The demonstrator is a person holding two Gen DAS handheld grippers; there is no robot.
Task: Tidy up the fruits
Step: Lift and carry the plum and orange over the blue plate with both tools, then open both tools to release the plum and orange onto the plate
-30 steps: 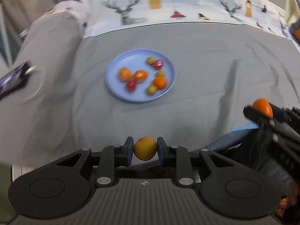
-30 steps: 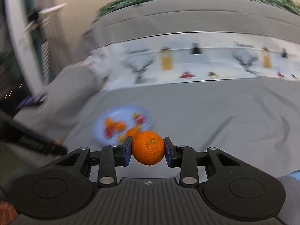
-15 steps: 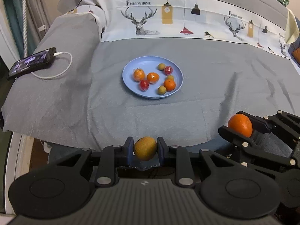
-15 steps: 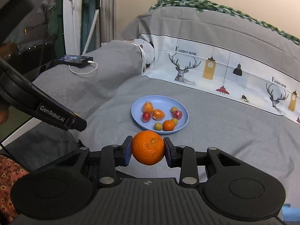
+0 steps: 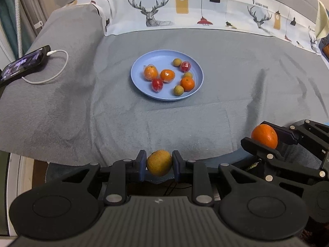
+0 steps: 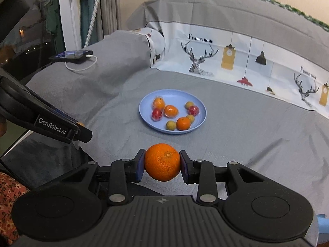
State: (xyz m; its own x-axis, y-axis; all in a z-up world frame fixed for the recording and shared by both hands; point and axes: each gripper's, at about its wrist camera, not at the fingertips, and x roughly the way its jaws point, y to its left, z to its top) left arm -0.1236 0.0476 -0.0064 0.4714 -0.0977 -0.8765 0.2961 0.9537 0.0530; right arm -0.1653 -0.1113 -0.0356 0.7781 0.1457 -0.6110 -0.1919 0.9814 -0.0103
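A blue plate [image 5: 144, 90] [image 6: 197, 125] lies in the middle of the grey bed cover, holding several small fruits: oranges, red ones and yellow-green ones. My left gripper [image 5: 159, 165] is shut on a yellow-brown round fruit [image 5: 159, 162], held over the bed's near edge, well short of the plate. My right gripper [image 6: 162, 162] is shut on an orange [image 6: 162, 161], also short of the plate. In the left wrist view the right gripper [image 5: 265, 138] shows at the right with the orange [image 5: 264, 135] in it. The left gripper's finger [image 6: 80, 132] juts in from the left of the right wrist view.
A phone [image 5: 22, 63] [image 6: 72, 54] on a white charging cable [image 5: 59, 70] lies on the bed's left side. A printed deer-pattern sheet [image 5: 185, 10] runs along the back. The bed's near edge [image 5: 61, 160] drops to the floor at the lower left.
Both grippers have moved toward the bed with their fruits still held. The plate looms larger and nearer in both views; the blur of a second ago is gone.
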